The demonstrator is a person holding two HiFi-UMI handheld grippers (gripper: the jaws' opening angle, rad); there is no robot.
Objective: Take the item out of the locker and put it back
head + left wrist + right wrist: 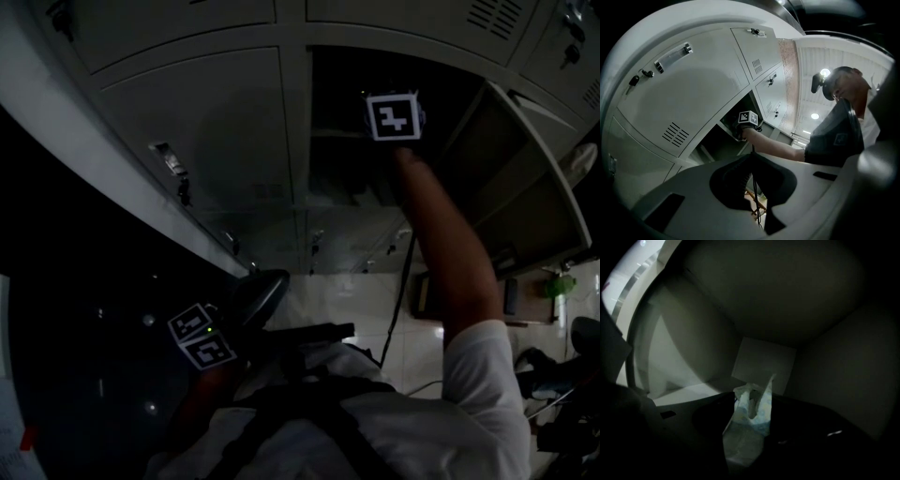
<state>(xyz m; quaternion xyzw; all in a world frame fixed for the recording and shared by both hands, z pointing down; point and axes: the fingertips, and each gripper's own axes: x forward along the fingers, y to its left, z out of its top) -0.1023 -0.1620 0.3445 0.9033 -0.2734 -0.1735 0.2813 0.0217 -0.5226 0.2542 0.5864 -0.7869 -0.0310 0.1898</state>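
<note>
1. Lockers (187,122) of grey painted sheet metal fill the head view: flat doors, louvred vents and small latches, all hard and smooth.
2. Open compartment (764,362): a plain box with bare matt walls and a level floor, dim inside. Its door (525,187) hangs swung out on the right, a thin rigid panel with a folded edge.
3. Right gripper (757,401) reaches into that compartment. Its fingers stand apart with the packet between them, and no pad is seen pressing on it. Judged from this, the step in hand is the release of the put-back. To do it well, the fingers should be kept wide and the gripper drawn straight back along its own line, so that neither finger drags the film. The arm should also clear the door edge on the way out.
4. Left gripper (752,157) is held low, well apart from the lockers, with its fingers closed tip to tip on nothing (it seems to have no part in this step).
5. Packet (747,427): soft, crinkled thin film, white with pale blue print, its top pinched into two limp peaks. It appears to rest on the compartment floor, well short of the back wall. Light and floppy, it would probably snag or tip easily, hence a slow withdrawal.
</note>
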